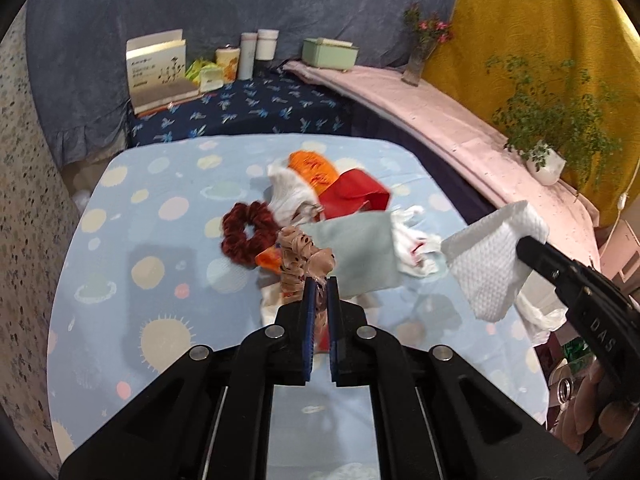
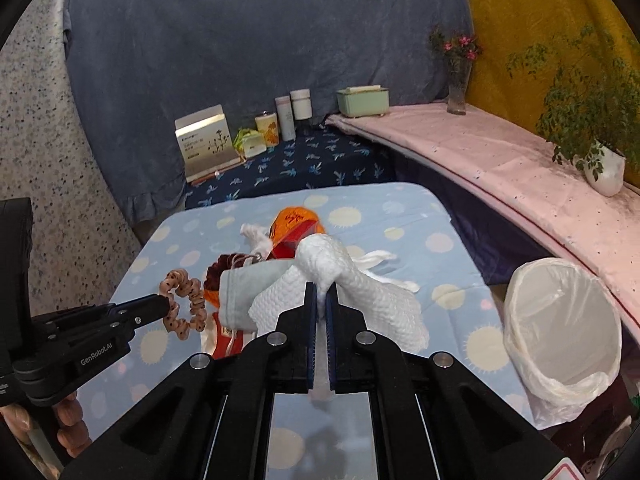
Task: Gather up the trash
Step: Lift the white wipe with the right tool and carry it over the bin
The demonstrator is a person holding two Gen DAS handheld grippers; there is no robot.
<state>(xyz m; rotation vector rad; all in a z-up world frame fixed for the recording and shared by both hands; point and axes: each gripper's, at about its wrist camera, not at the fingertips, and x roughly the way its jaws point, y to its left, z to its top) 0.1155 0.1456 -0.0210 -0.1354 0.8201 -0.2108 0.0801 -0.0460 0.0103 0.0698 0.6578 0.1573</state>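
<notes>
Gripping a white embossed paper towel [image 2: 340,300] in your right gripper [image 2: 321,294] and a tan spotted scrunchie [image 1: 302,260] in your left gripper [image 1: 320,284], you've binned nothing: the white-lined bin [image 2: 560,328] looks empty.

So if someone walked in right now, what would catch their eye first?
Probably the white paper towel pinched in the right hand-held gripper, hanging above the blue spotted tablecloth. Next, the tan dotted scrunchie clamped in the left hand-held gripper, over a bright pile of red and orange wrappers mid-table. A white-lined bin stands open at the table's right edge.
</notes>
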